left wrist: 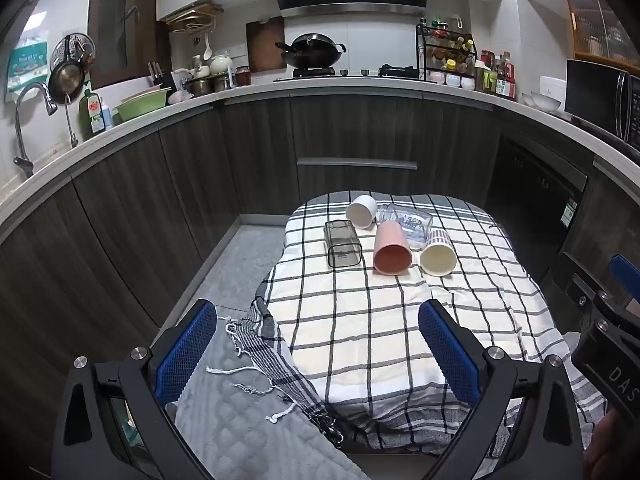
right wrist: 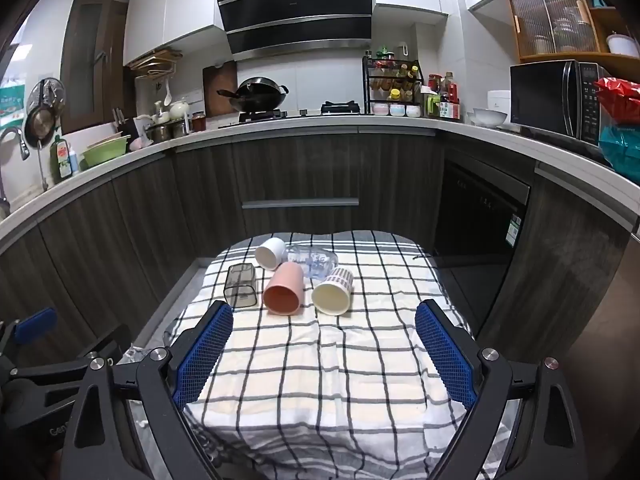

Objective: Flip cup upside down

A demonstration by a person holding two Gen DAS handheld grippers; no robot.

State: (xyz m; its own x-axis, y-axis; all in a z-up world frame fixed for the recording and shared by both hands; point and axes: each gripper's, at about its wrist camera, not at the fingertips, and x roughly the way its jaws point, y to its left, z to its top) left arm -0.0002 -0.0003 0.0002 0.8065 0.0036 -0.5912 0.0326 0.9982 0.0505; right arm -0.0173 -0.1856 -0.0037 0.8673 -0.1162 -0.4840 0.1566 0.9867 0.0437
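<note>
Several cups lie on their sides on a checked cloth (left wrist: 360, 320) over a small table. A pink cup (left wrist: 392, 251) (right wrist: 282, 294) lies in the middle, mouth toward me. A striped cream cup (left wrist: 438, 254) (right wrist: 333, 292) lies to its right. A white cup (left wrist: 361, 211) (right wrist: 270, 253) and a clear glass (left wrist: 406, 222) (right wrist: 314, 261) lie behind. A smoky square cup (left wrist: 343, 243) (right wrist: 240, 290) lies at the left. My left gripper (left wrist: 316, 354) is open and empty, near the table's front left. My right gripper (right wrist: 322, 354) is open and empty, short of the cups.
A dark kitchen cabinet run with a white counter (left wrist: 256, 92) curves around behind the table. A grey quilted mat (left wrist: 240, 420) lies at the front left under the cloth's fringe. The right gripper's body (left wrist: 608, 320) shows at the right edge of the left wrist view.
</note>
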